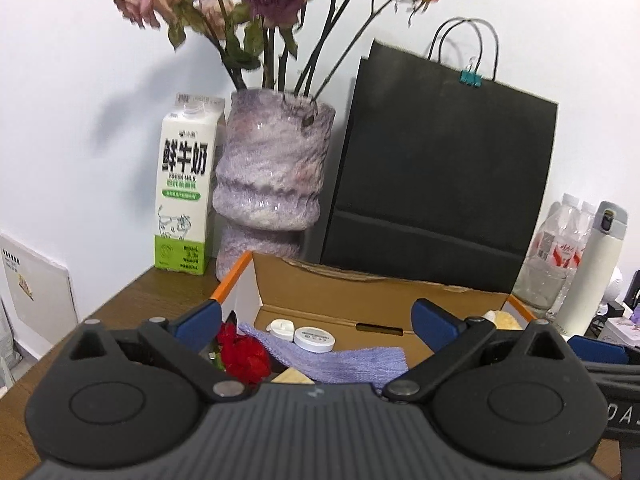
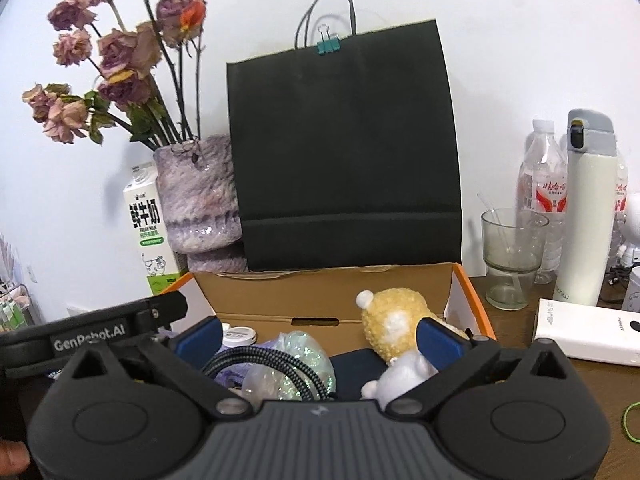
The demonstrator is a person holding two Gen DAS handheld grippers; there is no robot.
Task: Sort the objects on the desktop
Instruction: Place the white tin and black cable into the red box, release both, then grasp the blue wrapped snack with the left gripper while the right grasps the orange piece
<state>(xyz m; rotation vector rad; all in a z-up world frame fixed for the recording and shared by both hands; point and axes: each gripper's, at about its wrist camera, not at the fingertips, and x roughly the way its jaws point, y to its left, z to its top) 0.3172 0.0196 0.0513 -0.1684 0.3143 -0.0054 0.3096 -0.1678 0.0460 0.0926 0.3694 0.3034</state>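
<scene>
Low in both frames, the left gripper (image 1: 316, 320) and right gripper (image 2: 320, 334) stand wide apart, holding nothing, their bodies hiding the near part of the cardboard box (image 2: 320, 292). Inside lie a purple cloth (image 1: 340, 360), red flower (image 1: 244, 354), braided cable (image 2: 280, 364) and yellow plush (image 2: 396, 316). Behind, centre frame, a black paper bag (image 2: 344, 152) hides the wall.

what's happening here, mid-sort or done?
Looks mid-sort. A person holds the left claw and the right claw over an open cardboard box on the wooden desk, both open and holding nothing. The box already has a yellow plush toy, a purple cloth, a red flower, a braided cable and small white round containers. A white power bank and a glass cup sit outside it.
</scene>
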